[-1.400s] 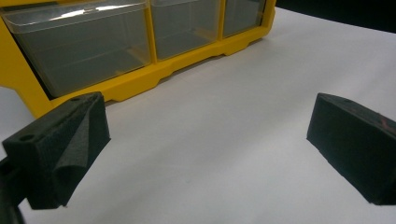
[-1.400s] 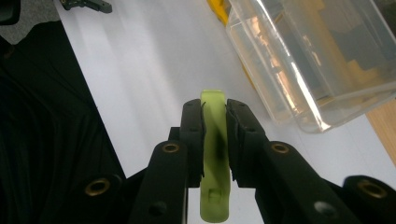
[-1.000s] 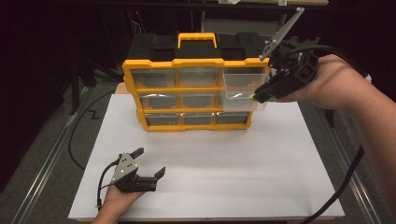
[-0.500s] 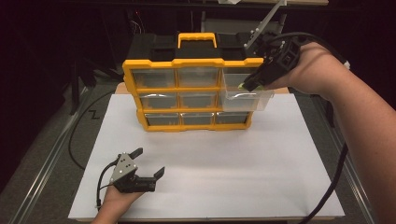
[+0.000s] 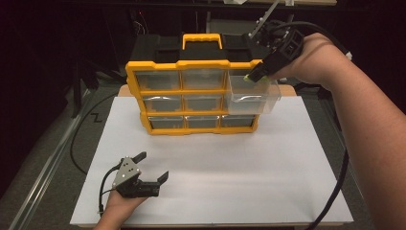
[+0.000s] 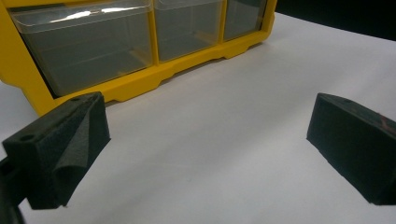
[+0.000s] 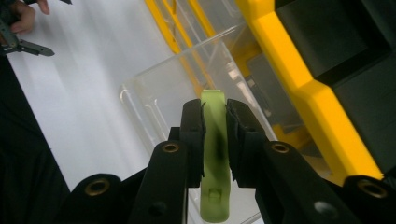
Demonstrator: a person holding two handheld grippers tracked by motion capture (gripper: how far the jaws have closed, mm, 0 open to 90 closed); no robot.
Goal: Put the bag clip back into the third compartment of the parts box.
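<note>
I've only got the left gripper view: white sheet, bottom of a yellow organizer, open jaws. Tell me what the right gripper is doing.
Observer: The right gripper is shut on a pale green piece, held above an open clear drawer.
Operator: Say which drawer that is.
Observer: The top-right one of the yellow organizer, pulled well out of its slot; the other drawers sit flush.
Operator: Report whether the piece is inside the drawer yet.
Observer: Not released; the jaws clamp it on both sides, its tip just over the drawer's opening.
Operator: Confirm where my left gripper sits.
Observer: The left gripper is open, low over the white sheet in front of the organizer.
</note>
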